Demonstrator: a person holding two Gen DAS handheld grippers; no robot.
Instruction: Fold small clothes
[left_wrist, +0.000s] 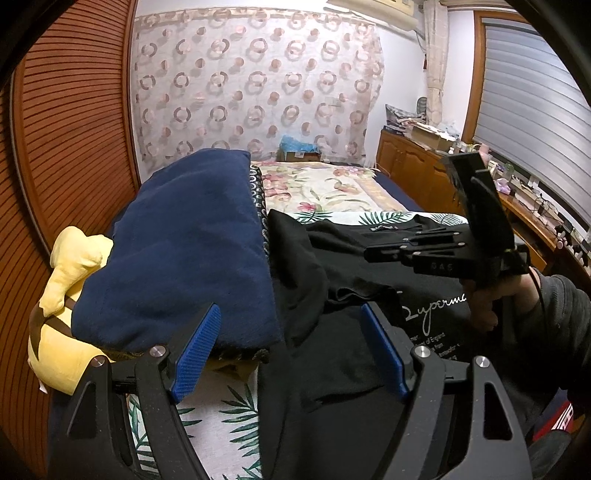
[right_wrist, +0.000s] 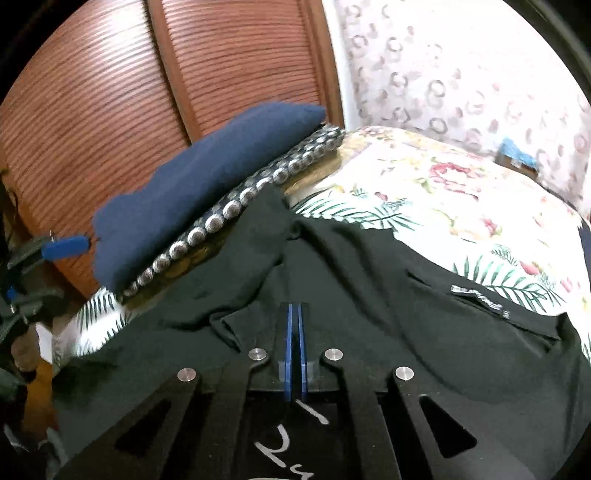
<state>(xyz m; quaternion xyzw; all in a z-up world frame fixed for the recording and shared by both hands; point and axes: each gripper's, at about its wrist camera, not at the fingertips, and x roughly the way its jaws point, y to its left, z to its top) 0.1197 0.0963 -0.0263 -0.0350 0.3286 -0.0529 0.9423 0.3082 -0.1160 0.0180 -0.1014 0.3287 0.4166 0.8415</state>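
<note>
Navy pillow (left_wrist: 192, 251) and yellow plush (left_wrist: 70, 306) beside black T-shirt (left_wrist: 332, 266).

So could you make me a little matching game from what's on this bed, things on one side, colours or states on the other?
Things:
1. T-shirt
2. Pillow
3. Soft toy
4. Right gripper

Descriptions:
A. Yellow, tucked under the pillow
B. Fingers closed together over the fabric
C. Navy blue, beside the wooden slatted door
D. Black with white lettering, spread on the leafy sheet

Pairs: 1-D, 2-C, 3-A, 4-B
</note>
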